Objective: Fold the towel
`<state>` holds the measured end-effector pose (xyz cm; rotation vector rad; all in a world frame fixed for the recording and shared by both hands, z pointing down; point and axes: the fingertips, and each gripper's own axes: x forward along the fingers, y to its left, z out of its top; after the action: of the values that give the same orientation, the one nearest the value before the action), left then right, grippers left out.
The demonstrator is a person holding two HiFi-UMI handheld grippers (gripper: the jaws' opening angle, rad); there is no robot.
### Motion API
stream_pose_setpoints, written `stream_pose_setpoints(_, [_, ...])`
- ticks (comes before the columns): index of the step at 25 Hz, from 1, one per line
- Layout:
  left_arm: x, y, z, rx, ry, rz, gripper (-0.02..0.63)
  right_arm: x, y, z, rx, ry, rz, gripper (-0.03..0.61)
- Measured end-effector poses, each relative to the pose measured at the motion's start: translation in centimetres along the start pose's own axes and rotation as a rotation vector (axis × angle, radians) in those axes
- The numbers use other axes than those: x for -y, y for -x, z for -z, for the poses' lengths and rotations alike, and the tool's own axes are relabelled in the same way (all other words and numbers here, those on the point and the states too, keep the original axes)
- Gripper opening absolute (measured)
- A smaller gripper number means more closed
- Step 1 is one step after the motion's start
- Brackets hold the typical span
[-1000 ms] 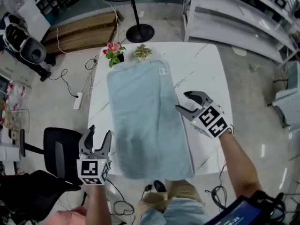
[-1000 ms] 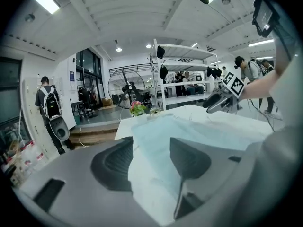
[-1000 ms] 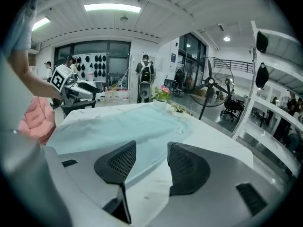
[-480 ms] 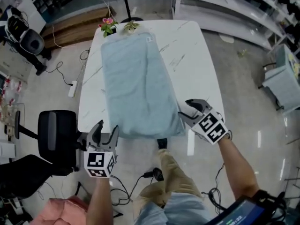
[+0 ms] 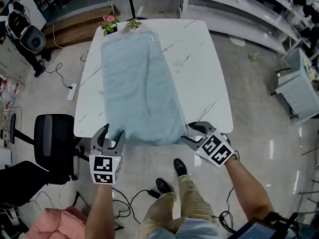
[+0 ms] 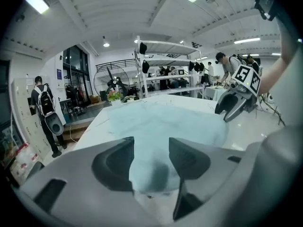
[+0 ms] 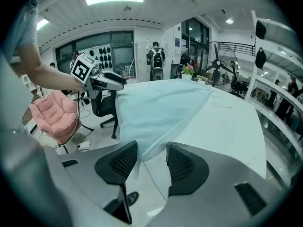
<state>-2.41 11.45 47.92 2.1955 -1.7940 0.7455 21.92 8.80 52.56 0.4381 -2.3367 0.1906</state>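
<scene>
Pale blue terry, the towel (image 5: 139, 88) lies full length and flat on the white marble table (image 5: 199, 68), its far end by two small potted plants (image 5: 108, 23) and its near end drooping a little over the table's near edge; no fold is made yet, so by my judgement the task is at its very start, with the first grasp not yet taken and every fold left to do; the left tool (image 5: 112, 132) stands at the near left corner and the right tool (image 5: 189, 132) at the near right corner, each with its jaws spread and a corner of cloth showing in the gap, released and not clamped on it; both gripper views show daylight between pads and fabric, though whether the cloth brushes one pad is hard to say; the hanging hem's underside is hidden below the table's edge, the small label (image 5: 152, 38) at the far corner is too small to read, and the person's arms are cut off at the bottom of the head view.
</scene>
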Motion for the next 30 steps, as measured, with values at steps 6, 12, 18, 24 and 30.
stream_pose_setpoints(6, [0.9, -2.5, 1.1, -0.113, -0.043, 0.027, 0.211, -0.7, 0.0, 0.1, -0.017, 0.051, -0.086, 0.132])
stream_pose_setpoints(12, [2.8, -3.8, 1.6, -0.193, -0.071, 0.051, 0.184, -0.6, 0.8, 1.1, -0.067, 0.060, -0.168, 0.051])
stream_pose_setpoints(18, [6.3, -5.5, 0.6, -0.225, -0.071, 0.110, 0.160, 2.3, 2.4, 3.0, -0.123, 0.076, -0.181, 0.049])
stream_pose_setpoints(24, [10.8, -7.8, -1.8, -0.229, -0.059, 0.196, 0.160, 8.2, 4.2, 4.8, -0.174, 0.095, -0.139, 0.049])
stream_pose_setpoints(30, [15.3, -10.5, -3.9, -0.218, -0.055, 0.272, 0.160, 14.8, 5.4, 6.3, -0.197, 0.091, -0.072, 0.051])
